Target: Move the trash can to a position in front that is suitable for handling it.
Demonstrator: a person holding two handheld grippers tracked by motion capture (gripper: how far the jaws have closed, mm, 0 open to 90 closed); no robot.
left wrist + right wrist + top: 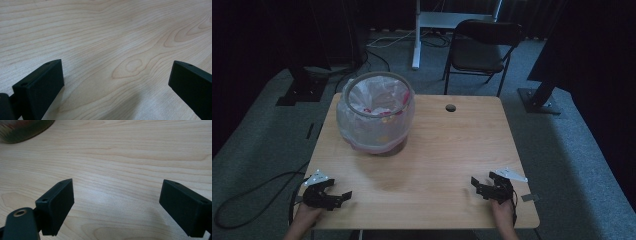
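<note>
A round bin (pixel 375 112) lined with a clear plastic bag stands on the far left part of the wooden table (pixel 442 150); pink and yellow bits show through the bag. My left gripper (pixel 339 192) rests near the table's front left corner, open, with bare wood between its jaws (pixel 116 75). At the front right my right gripper (pixel 479 182) lies on the table, open too, with nothing between its fingers (pixel 116 202). The bin's dark base (pixel 25 128) shows at the top left of the right gripper view.
A small dark cable hole (pixel 450 107) sits near the table's far edge. Behind the table stand a black folding chair (pixel 479 50) and a white desk leg (pixel 416 37). Black stands (pixel 539 95) flank the table on grey carpet. A cable (pixel 247 192) trails left.
</note>
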